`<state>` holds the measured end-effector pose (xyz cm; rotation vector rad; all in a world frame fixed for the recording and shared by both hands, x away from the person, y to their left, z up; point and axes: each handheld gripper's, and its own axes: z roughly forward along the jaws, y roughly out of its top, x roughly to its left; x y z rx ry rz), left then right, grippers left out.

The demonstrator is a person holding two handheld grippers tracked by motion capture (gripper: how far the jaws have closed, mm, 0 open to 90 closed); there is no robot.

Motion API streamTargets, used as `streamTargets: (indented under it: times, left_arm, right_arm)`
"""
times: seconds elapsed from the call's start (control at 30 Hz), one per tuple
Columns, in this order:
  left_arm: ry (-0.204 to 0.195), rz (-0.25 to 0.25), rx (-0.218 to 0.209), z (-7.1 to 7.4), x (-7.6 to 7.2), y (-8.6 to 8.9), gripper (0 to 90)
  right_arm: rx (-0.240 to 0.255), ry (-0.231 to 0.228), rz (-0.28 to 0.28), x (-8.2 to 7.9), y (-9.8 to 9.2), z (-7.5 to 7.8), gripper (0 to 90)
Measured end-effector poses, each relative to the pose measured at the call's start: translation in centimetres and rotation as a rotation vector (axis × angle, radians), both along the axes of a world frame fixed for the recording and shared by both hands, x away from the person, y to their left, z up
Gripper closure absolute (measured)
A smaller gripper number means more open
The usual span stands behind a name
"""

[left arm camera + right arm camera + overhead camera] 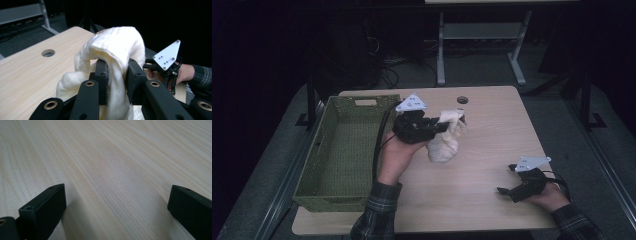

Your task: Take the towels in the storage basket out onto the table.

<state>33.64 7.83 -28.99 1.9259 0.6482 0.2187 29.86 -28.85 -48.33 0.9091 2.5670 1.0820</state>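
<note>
Dim high view: the wooden table [492,125] is lit from above, its surroundings nearly black. In the left gripper view the cream cloth [117,50] is bright and sharp between slightly soft near jaws. Right gripper view: even light, soft shadows beneath each jaw.

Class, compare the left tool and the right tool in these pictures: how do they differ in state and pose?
The left tool is shut on the cream cloth; the right tool stands wide open with nothing between its jaws. The left tool is lifted above the table beside the green basket; the right tool sits low over the tabletop near the right edge. Both are black, hand-held, and carry a grey three-cornered plate.
</note>
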Motion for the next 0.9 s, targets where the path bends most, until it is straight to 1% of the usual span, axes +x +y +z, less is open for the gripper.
streamTargets:
  times: [0.03, 0.07, 0.17, 0.2, 0.23, 0.27, 0.33, 0.4, 0.57, 0.7, 0.8, 0.9]
  left_arm:
    - [0.008, -0.007, 0.006, -0.5, 0.1, -0.6, 73.4]
    - [0.008, -0.007, 0.006, -0.5, 0.1, -0.6, 73.4]
    - [0.021, -0.021, 0.026, -1.6, 0.3, -1.8, 73.4]
    - [0.025, -0.025, 0.025, -2.0, 0.4, -2.2, 73.4]
    - [0.037, -0.036, 0.029, -2.8, 0.5, -2.8, 73.4]
    - [0.037, -0.036, 0.029, -2.8, 0.5, -2.8, 73.4]
    - [0.055, -0.039, 0.047, -3.7, 0.8, -3.7, 73.4]
    - [0.055, -0.047, 0.071, -4.6, 1.0, -4.4, 73.4]
    - [0.066, -0.065, 0.093, -6.0, 1.1, -5.4, 73.5]
    - [0.086, -0.091, 0.1, -7.5, 1.0, -6.4, 73.4]
    - [0.095, -0.097, 0.103, -8.5, 1.2, -6.8, 73.4]
    - [0.108, -0.099, 0.11, -9.8, 1.4, -7.3, 73.4]
  right_arm:
    - [0.0, 0.0, 0.0, 0.0, 0.0, 0.0, 1.5]
    - [0.0, 0.0, 0.0, 0.0, 0.0, 0.0, 1.5]
    - [0.0, 0.001, -0.001, 0.0, 0.0, 0.0, 1.5]
    - [0.0, 0.0, 0.0, 0.0, 0.0, 0.0, 1.5]
    - [0.0, 0.001, -0.001, 0.0, 0.0, 0.0, 1.5]
    - [0.0, 0.001, -0.001, 0.0, 0.0, 0.0, 1.5]
    - [0.0, 0.0, 0.0, 0.0, 0.0, 0.0, 1.6]
    - [0.0, 0.001, -0.001, 0.0, 0.0, 0.0, 1.5]
    - [0.0, -0.001, 0.0, 0.0, 0.0, 0.0, 1.5]
    - [-0.001, -0.002, 0.001, 0.0, 0.0, 0.0, 1.5]
    - [-0.001, -0.002, 0.002, 0.0, 0.0, 0.0, 1.5]
    - [-0.003, -0.003, 0.002, 0.0, 0.0, 0.0, 1.5]
